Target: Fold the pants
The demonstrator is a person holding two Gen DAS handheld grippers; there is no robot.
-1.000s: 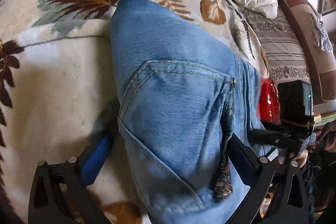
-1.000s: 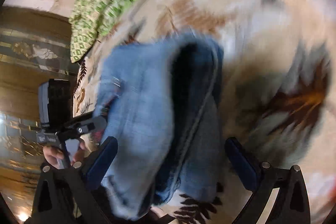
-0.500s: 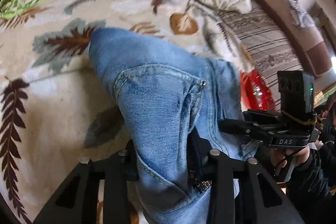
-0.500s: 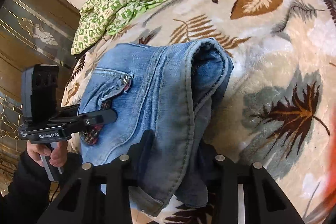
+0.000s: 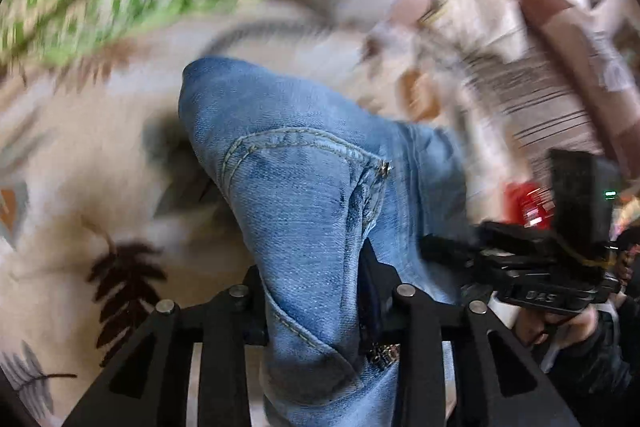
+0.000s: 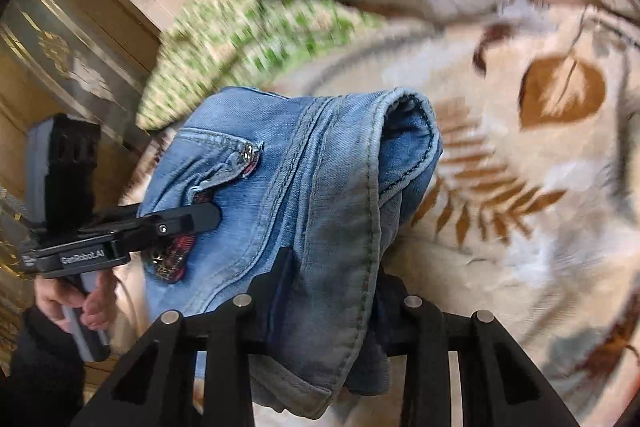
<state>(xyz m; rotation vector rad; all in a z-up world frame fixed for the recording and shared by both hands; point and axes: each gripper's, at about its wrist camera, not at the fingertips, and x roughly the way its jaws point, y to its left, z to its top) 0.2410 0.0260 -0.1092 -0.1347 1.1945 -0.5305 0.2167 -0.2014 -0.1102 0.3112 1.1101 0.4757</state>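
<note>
Your left gripper (image 5: 312, 291) is clamped on the pocket side of the folded blue pants (image 5: 304, 195), and your right gripper (image 6: 332, 291) is clamped on the seam edge. The pants hang bunched between both grippers above the leaf-print blanket (image 6: 540, 167) on the bed.

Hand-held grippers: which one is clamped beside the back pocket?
The left hand-held gripper: its fingers pinch the jeans right by the stitched back pocket. The right hand-held gripper grips the thick folded seam edge instead.

Soft daylight is filling both views; motion blur is smearing everything beyond the fingers (image 5: 240, 307), while the denim between them is staying sharp.
</note>
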